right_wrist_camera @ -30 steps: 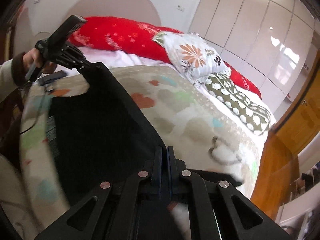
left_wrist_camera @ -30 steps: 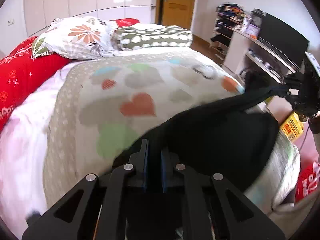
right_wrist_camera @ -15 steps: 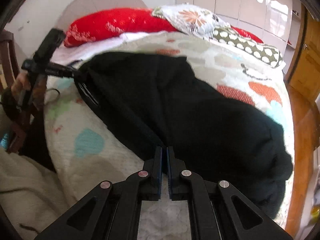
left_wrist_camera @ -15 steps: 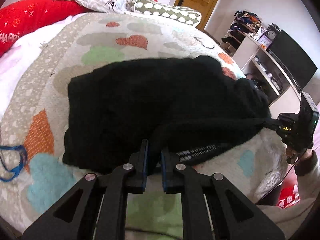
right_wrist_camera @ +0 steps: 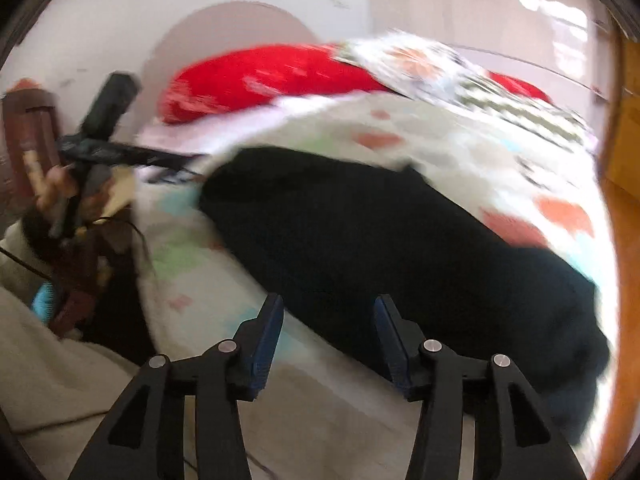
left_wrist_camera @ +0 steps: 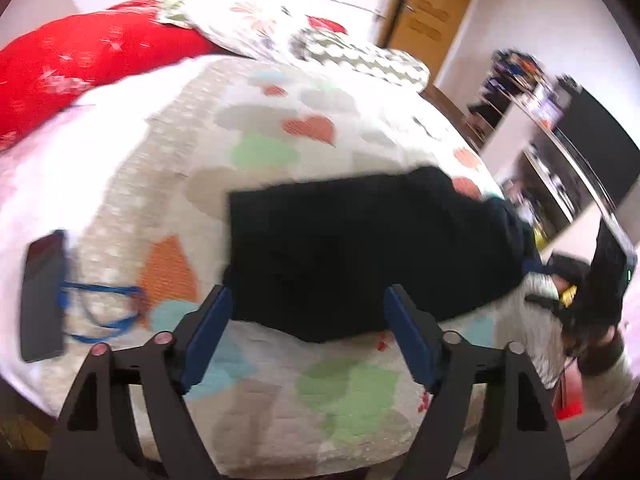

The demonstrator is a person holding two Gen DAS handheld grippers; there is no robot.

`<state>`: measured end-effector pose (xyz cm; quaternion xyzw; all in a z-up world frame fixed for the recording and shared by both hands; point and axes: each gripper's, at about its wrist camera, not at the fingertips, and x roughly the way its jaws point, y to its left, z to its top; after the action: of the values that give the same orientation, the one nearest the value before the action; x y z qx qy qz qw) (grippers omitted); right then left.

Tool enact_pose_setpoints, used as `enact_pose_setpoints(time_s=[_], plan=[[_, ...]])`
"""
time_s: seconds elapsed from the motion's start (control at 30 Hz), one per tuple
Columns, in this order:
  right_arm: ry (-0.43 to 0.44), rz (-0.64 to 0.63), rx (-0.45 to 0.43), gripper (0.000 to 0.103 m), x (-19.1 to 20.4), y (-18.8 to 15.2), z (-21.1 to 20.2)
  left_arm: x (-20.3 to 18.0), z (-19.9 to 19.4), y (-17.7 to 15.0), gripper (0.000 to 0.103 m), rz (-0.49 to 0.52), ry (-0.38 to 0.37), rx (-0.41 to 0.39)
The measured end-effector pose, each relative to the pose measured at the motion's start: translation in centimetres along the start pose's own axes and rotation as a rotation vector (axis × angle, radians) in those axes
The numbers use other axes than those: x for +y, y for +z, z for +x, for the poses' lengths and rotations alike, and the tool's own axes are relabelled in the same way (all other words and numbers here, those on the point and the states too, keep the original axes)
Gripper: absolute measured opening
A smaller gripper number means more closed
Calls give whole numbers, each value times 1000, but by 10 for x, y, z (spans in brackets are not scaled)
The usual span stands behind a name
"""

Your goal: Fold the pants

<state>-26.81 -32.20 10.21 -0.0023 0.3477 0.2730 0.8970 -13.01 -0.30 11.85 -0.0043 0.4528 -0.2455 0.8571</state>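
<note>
Black pants (left_wrist_camera: 360, 248) lie folded over and flat on the patterned bedspread (left_wrist_camera: 256, 152). They also show in the right wrist view (right_wrist_camera: 400, 232). My left gripper (left_wrist_camera: 306, 320) is open and empty, its blue pads just short of the pants' near edge. My right gripper (right_wrist_camera: 328, 320) is open and empty at the near edge of the pants on the other side. The right gripper shows at the far right of the left wrist view (left_wrist_camera: 600, 272), and the left gripper at the left of the right wrist view (right_wrist_camera: 120, 148).
Red pillow (left_wrist_camera: 80, 56) and patterned pillows (left_wrist_camera: 304, 36) at the bed's head. A dark phone (left_wrist_camera: 42, 292) with a blue cord (left_wrist_camera: 100, 308) lies at the bed's left. Shelves and a TV (left_wrist_camera: 580, 132) stand right; a wooden door (left_wrist_camera: 432, 12) behind.
Both grippers have opened and let go of the pants' edge, then drawn back a little. The pants now rest folded on the bed. Both views are blurred by motion.
</note>
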Motion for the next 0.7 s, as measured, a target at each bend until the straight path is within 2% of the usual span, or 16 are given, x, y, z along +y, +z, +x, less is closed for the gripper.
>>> enact_pose_setpoints(time_s=[0.1,0.17,0.3,0.37,0.47,0.53,0.63,0.7], plan=[[55,-67,-33,50,24,19,27,12,5,4,83,-52,35,-9],[61,-112,-40,50,38,29,53,17,19,2,83,-86,51,7],[24,-62,-27,45,40,43,89,11,46,-2,83,-147,-8,22],[-66,1,-50,48,22,52,93,1,54,0,83,-141,-18,4],[-186,169,-89,48,-30,62,86,-14,64,10,83,-102,19,-17],[-212,257,-108,49,-62,69,83,-18,74,20,83,-99,31,-35],[-247,305,-69,52,-98,80,95,-19,94,32,83,-85,85,-35],[-174,361,-44,52,-116,82,108,-17,109,35,83,-78,132,-19]])
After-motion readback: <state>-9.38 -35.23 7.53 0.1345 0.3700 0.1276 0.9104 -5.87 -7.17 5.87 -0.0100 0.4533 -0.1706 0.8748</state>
